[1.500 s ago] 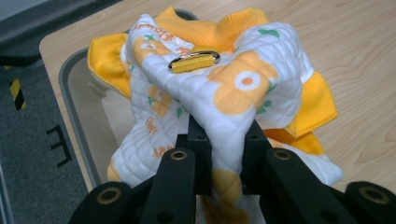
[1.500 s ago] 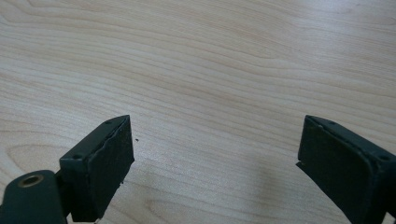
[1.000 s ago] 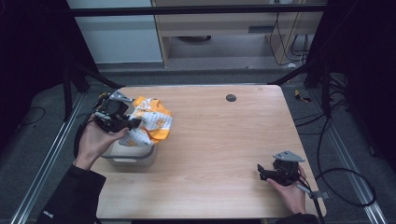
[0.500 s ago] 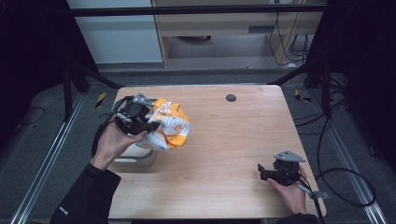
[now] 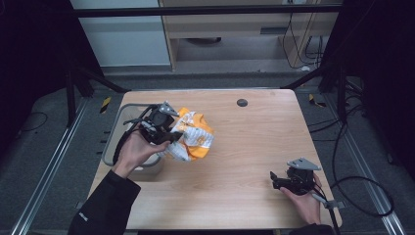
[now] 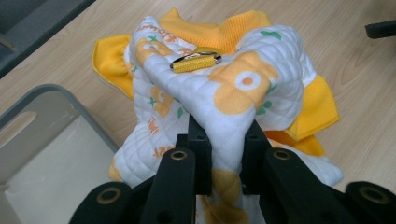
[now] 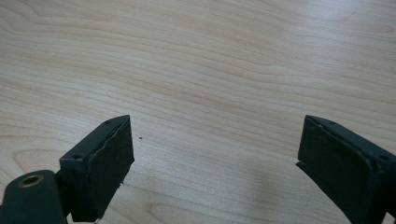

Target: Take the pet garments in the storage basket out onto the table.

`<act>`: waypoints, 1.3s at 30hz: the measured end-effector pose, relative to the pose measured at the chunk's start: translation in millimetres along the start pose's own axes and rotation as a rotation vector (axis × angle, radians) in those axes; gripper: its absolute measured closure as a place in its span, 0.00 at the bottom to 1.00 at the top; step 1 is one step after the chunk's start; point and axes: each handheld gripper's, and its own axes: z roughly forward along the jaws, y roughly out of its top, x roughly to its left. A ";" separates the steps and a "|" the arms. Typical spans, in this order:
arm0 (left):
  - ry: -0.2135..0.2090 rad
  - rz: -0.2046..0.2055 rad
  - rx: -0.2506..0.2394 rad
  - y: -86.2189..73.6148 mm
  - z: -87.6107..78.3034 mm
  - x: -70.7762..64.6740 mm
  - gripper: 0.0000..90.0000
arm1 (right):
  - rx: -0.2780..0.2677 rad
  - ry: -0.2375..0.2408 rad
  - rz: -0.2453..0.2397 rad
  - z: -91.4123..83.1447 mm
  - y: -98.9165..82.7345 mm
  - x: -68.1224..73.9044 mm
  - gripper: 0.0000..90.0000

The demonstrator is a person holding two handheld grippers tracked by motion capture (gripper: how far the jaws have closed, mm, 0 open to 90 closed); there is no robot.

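We hold a bunched orange-and-white quilted garment (image 6: 219,88) in the left gripper (image 5: 169,137), whose jaws are clamped on a narrow fold of the cloth; the bundle hangs just above the bench (image 5: 244,147) at about nine o'clock from its centre, just beside the grey bin (image 5: 113,142) that sits at the bench's left edge. The pinch takes in only a small ridge of fabric, so we judge the cloth could slide out under its own weight if the hand swings quickly, and the loose lower folds could drag on the wood or catch the bin's rim. A small yellow tab with a metal clip (image 6: 195,62) sits on top and might snag. The right gripper (image 5: 286,182) rests near five o'clock, jaws spread wide over bare wood, gripping nothing, well apart from the garment. Compared with the frame a second ago, the left hand has carried the garment rightwards, away from over the bin and toward the middle; the right gripper has not moved.
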 end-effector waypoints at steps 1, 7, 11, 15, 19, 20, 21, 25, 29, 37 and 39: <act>-0.005 0.003 0.001 0.5 1.9 -1.1 0.88 | 0.000 0.000 0.000 0.0 0.0 0.0 0.12; -0.024 0.015 0.004 2.4 13.1 -6.8 0.88 | -0.005 0.001 -0.006 0.0 0.1 0.2 0.12; -0.047 0.033 0.017 4.9 22.7 -13.6 0.88 | -0.010 -0.003 -0.007 -0.2 0.1 -0.2 0.12; -0.065 0.043 0.021 6.2 29.6 -18.5 0.88 | -0.011 -0.005 -0.004 -0.5 0.0 -0.5 0.12; -0.070 0.055 0.023 6.7 34.0 -21.5 0.88 | -0.012 -0.006 -0.006 -0.5 -0.3 -1.1 0.12; -0.082 0.056 0.023 6.7 37.8 -23.7 0.88 | -0.012 -0.005 -0.006 -0.4 -0.3 -1.0 0.12; -0.082 0.056 0.023 6.7 37.8 -23.7 0.88 | -0.012 -0.005 -0.006 -0.4 -0.3 -1.0 0.12; -0.099 0.060 0.020 6.2 46.9 -29.5 0.88 | -0.013 -0.006 -0.009 -0.4 -0.3 -1.1 0.12; -0.116 0.067 0.027 5.8 56.8 -34.8 0.88 | -0.014 -0.008 -0.008 -0.1 -0.4 -1.2 0.12; -0.140 0.079 0.045 1.5 78.4 -44.0 0.88 | -0.018 -0.011 -0.011 -0.8 -0.6 -1.4 0.12; -0.147 0.081 0.049 0.1 81.8 -45.3 0.88 | -0.020 -0.013 -0.013 -0.8 -0.6 -1.7 0.12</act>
